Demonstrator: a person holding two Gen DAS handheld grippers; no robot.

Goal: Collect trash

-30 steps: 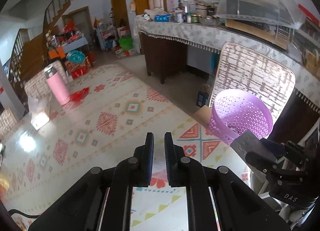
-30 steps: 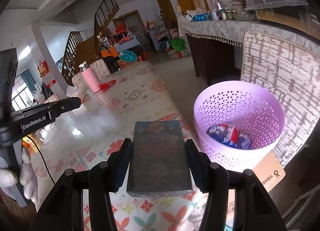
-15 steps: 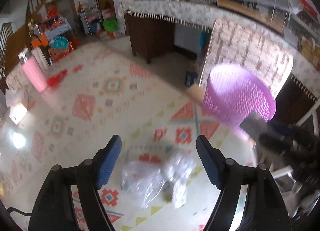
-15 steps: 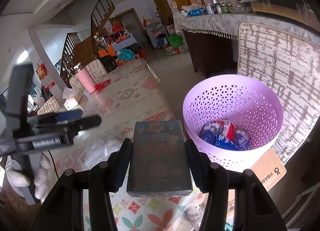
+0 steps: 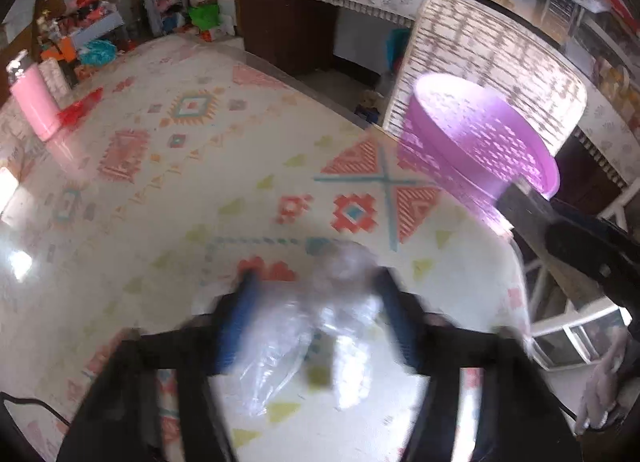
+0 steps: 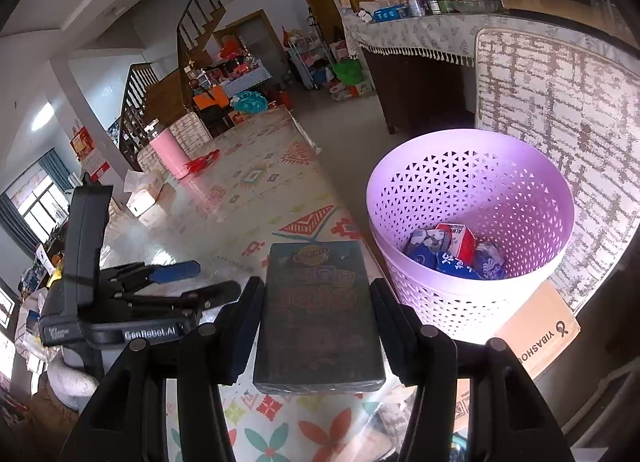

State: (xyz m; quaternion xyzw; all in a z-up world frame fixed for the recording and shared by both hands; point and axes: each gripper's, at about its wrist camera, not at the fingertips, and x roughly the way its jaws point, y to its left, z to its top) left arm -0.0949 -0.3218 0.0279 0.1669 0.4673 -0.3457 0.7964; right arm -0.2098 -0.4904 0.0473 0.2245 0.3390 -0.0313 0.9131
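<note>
Crumpled clear plastic bag [image 5: 316,314] lies between the spread fingers of the left gripper [image 5: 316,286], while the right gripper [image 6: 318,294] clamps a dark box [image 6: 318,314], lilac basket [image 6: 472,218] at its one o'clock.

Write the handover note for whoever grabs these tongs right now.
Right tongs: shut on a dark box, held beside the purple basket, not yet over it.
Left tongs: open, straddling a clear plastic bag on the rug; view blurred, grip not closed.
Done: several wrappers and a small carton lie in the basket.
Left: drop the box in, close on the bag, bin it.
</note>
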